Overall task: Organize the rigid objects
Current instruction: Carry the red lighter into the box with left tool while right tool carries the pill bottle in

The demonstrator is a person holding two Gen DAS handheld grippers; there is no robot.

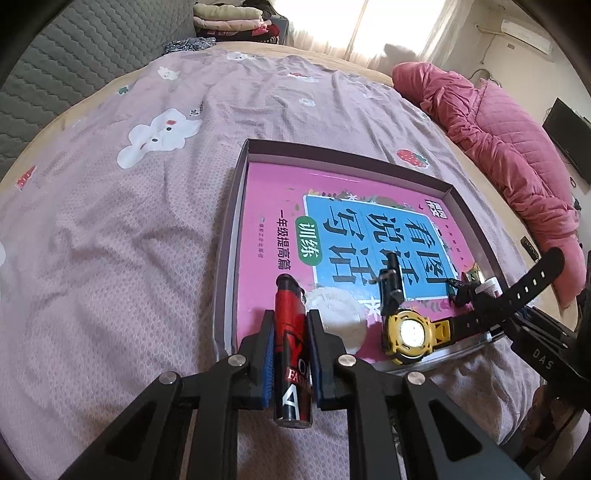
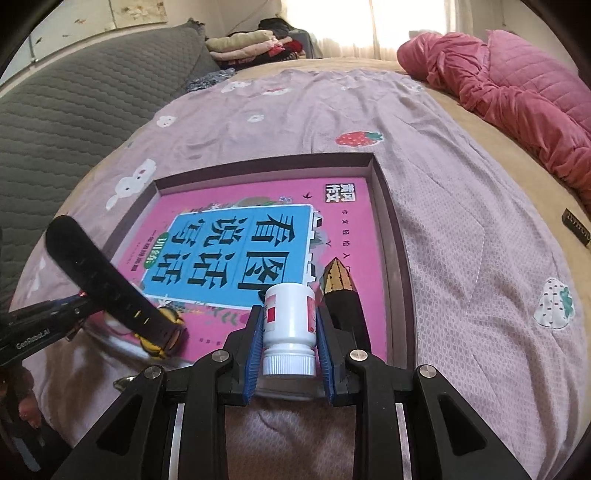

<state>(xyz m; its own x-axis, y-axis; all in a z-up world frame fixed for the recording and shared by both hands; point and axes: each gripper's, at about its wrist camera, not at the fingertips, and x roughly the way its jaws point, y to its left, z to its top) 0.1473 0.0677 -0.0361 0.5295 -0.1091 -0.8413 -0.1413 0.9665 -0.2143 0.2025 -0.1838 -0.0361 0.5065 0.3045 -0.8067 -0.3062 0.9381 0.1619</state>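
Watch (image 2: pixel 162 332) face hidden behind its blurred strap (image 2: pixel 99 280)

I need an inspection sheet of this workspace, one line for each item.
Surface: bed sheet, pale purple with printed cartoons, wrinkled.
Job's things: shallow box with a pink book inside; yellow watch lying on the book at the near edge; lighter and white bottle held in the grippers.
Clutter: folded clothes and pink quilt at the far side.
Grippers: left gripper shut on the lighter; right gripper shut on the white bottle.
Cables: nothing seen.
Surroundings: grey padded headboard, bright window.
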